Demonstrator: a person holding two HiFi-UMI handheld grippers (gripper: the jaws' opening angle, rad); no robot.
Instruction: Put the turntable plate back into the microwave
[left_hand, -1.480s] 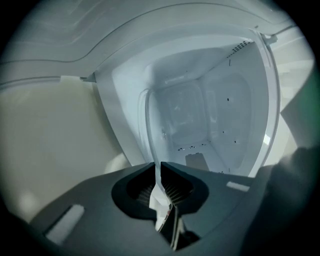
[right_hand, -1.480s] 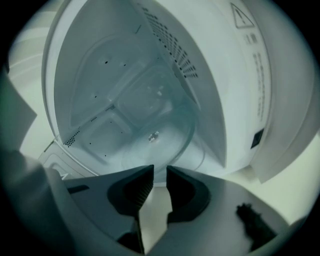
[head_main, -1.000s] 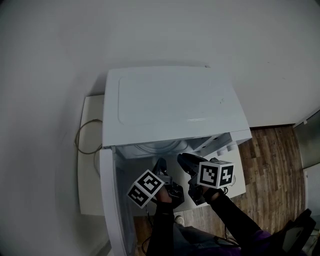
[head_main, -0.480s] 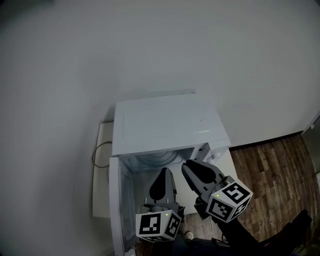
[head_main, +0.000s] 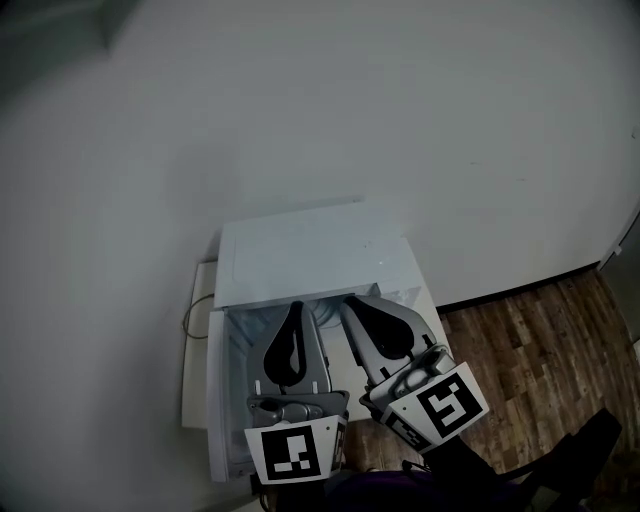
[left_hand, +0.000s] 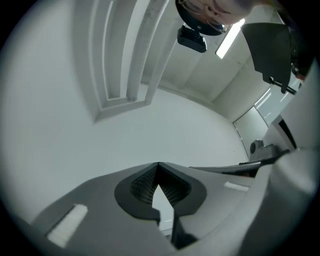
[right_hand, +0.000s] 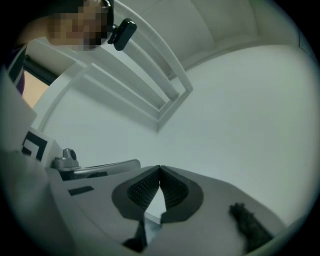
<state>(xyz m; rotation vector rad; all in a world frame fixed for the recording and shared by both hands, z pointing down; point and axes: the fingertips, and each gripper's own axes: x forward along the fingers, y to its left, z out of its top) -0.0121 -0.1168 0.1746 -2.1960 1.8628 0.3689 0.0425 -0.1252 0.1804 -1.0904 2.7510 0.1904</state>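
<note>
The white microwave (head_main: 300, 250) stands below me with its door (head_main: 218, 400) swung open to the left. Both grippers are raised in front of its opening and hide most of the cavity, so I cannot make out the turntable plate. My left gripper (head_main: 297, 305) is shut with nothing between its pads. My right gripper (head_main: 348, 300) is beside it, also shut and empty. The left gripper view shows its closed jaws (left_hand: 158, 165) pointing at a bare white wall. The right gripper view shows the same for its own jaws (right_hand: 159, 168).
The microwave sits on a white stand (head_main: 193, 340) with a looped cable (head_main: 192, 310) at its left, against a white wall. Wooden floor (head_main: 520, 340) lies to the right. A raised moulding frame (left_hand: 120, 75) on the wall shows in both gripper views.
Both grippers have risen out of the microwave's opening toward my head and rolled. The right gripper's jaws have closed. My view has tilted up, so the microwave sits lower and smaller.
</note>
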